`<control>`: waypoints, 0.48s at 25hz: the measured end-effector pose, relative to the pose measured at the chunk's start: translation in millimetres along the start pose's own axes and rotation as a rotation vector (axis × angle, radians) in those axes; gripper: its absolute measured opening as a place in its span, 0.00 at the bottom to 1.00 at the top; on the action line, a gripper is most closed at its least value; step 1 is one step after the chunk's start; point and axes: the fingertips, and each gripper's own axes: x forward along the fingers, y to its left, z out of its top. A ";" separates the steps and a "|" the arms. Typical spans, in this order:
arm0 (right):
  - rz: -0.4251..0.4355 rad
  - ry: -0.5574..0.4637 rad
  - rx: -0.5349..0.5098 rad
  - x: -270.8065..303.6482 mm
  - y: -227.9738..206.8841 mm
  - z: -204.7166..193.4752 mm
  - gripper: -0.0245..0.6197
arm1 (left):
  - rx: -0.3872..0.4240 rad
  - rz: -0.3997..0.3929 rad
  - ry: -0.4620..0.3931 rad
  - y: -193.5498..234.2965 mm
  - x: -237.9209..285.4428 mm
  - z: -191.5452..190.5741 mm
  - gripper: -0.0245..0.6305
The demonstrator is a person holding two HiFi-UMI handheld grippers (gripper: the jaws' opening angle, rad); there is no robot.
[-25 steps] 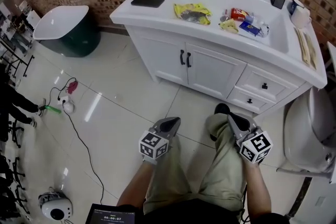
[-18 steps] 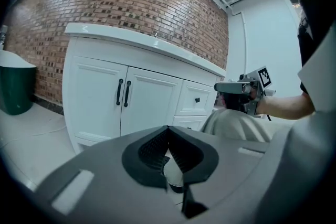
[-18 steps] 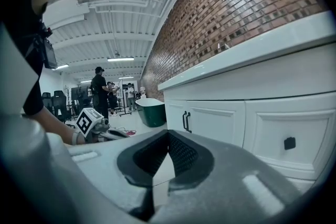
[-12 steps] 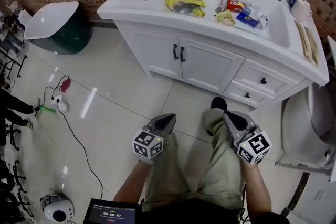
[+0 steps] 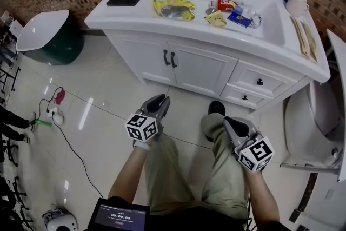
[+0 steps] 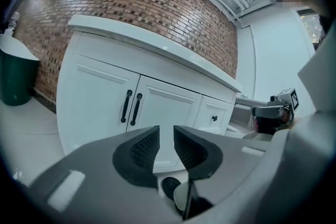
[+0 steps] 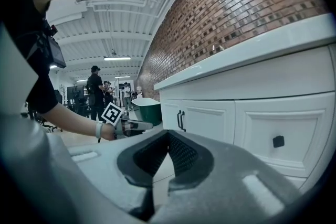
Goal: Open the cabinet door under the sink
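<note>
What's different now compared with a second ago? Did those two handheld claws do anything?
The left gripper opened its jaws, which were together before, and edged closer to the cabinet doors. It has taken hold of nothing. The right gripper stayed shut and empty, and both doors are still closed, their handles untouched.

No print can be read; digits on the dark screen (image 5: 120, 216) are too small.

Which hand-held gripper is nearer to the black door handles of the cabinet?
Left. The left hand-held gripper points at the door handles from in front; the right hand-held gripper is farther, off toward the drawers.
</note>
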 end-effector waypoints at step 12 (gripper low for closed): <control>-0.011 0.010 -0.002 -16.9 -1.8 -3.1 0.02 | 0.136 0.178 -0.012 74.4 82.6 43.9 0.18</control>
